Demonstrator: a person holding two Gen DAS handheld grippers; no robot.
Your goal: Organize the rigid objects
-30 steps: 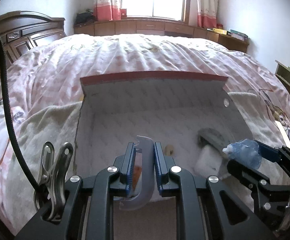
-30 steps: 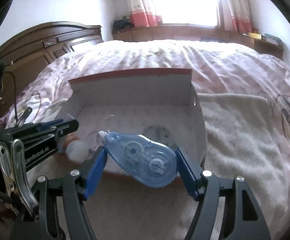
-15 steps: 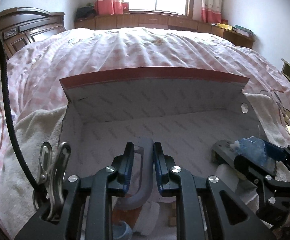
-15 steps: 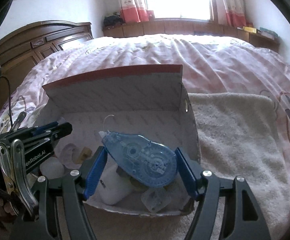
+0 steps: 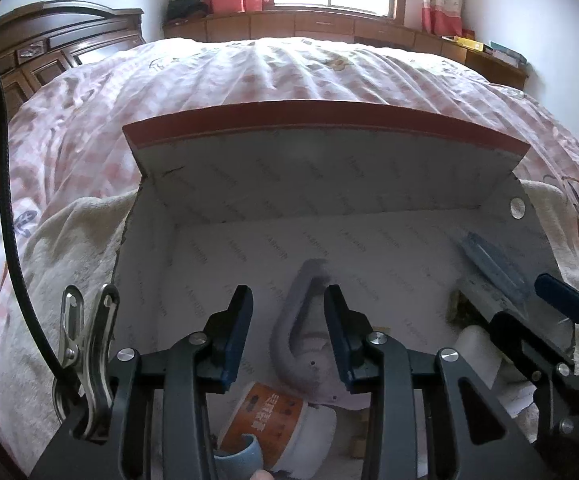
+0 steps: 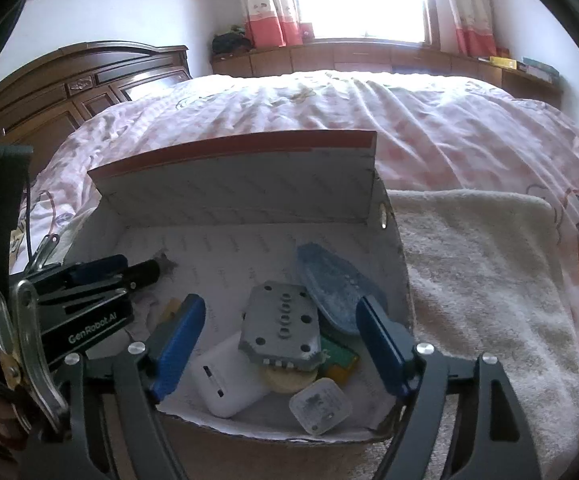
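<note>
An open cardboard box (image 5: 329,172) with a red-edged flap lies on the bed, also shown in the right wrist view (image 6: 233,184). My left gripper (image 5: 288,332) is over its near left part, jaws opening. A grey curved plastic piece (image 5: 289,344) lies loose on the box floor between the pads, not pressed by them. My right gripper (image 6: 281,344) is opening too, with nothing held. The blue correction-tape dispenser (image 6: 329,288) rests inside, leaning on the box's right wall (image 5: 489,260). Each view shows the other gripper at its side: the left gripper (image 6: 129,270) and the right gripper (image 5: 525,304).
In the box lie a grey plate with holes (image 6: 281,328), a white case (image 6: 229,376), a white square plug (image 6: 319,406) and an orange-labelled tub (image 5: 273,412). A cream towel (image 6: 489,280) spreads under and right of the box. A dark wooden headboard stands far left.
Both grippers came forward and down over the box. The left let go of the grey curved piece and the right let go of the blue dispenser; both things now lie inside.
</note>
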